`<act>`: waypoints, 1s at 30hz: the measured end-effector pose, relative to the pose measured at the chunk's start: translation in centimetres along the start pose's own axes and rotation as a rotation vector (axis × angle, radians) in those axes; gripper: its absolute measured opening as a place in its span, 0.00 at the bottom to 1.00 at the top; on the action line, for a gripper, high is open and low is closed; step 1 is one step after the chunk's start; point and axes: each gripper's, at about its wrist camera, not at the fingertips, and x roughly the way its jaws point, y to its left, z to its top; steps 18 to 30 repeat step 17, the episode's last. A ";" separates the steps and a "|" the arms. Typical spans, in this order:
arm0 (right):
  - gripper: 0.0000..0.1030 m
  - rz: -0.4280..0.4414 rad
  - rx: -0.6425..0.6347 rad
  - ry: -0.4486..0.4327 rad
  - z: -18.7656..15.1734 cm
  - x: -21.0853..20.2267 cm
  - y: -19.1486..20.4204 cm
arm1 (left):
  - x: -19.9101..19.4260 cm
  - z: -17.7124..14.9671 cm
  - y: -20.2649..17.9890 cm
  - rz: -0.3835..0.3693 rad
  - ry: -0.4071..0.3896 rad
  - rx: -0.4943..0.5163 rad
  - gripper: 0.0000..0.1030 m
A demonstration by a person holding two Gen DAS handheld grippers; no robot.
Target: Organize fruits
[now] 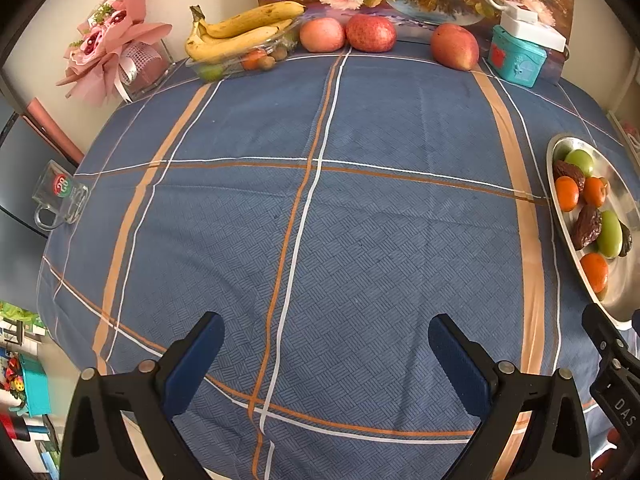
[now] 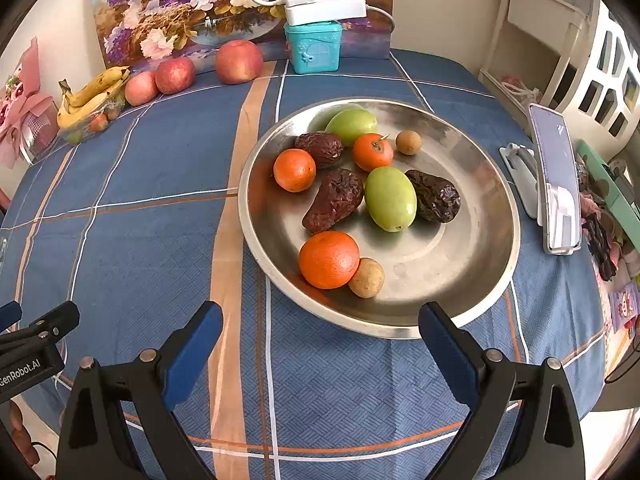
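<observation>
Fingers of the left gripper (image 1: 326, 354) and the right gripper (image 2: 320, 344) are spread wide and hold nothing, both above the blue checked tablecloth (image 2: 160, 184). Just ahead of the right one sits a metal plate (image 2: 472, 288) with oranges (image 2: 329, 259), green fruits (image 2: 390, 199) and dried dates (image 2: 335, 199). Bananas (image 1: 240, 32) and apples (image 1: 370, 33) lie along the far edge.

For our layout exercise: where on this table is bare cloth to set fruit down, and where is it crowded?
Bare: the blue checked tablecloth between glass mug and round steel dish. Crowded: the back edge, with bananas, three red apples and teal box; also the dish's left half.
</observation>
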 end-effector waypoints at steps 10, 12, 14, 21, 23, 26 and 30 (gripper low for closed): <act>0.95 -0.002 0.005 -0.001 -0.1 -0.1 -0.2 | 0.0 -0.1 0.0 0.009 -0.001 0.000 1.00; 0.95 -0.003 0.008 -0.001 -0.1 -0.1 -0.3 | 0.0 -0.2 -0.1 0.012 -0.001 0.003 1.00; 0.95 -0.005 0.011 0.000 -0.1 -0.1 -0.4 | -0.3 -0.3 -0.2 0.012 -0.009 0.006 1.00; 0.95 -0.008 0.014 0.000 -0.1 0.0 -0.5 | -0.5 -0.3 -0.2 0.007 -0.017 0.010 1.00; 0.95 -0.008 0.014 0.000 -0.1 0.0 -0.5 | -0.5 -0.3 -0.2 0.007 -0.017 0.010 1.00; 0.95 -0.008 0.014 0.000 -0.1 0.0 -0.5 | -0.5 -0.3 -0.2 0.007 -0.017 0.010 1.00; 0.95 -0.008 0.014 0.000 -0.1 0.0 -0.5 | -0.5 -0.3 -0.2 0.007 -0.017 0.010 1.00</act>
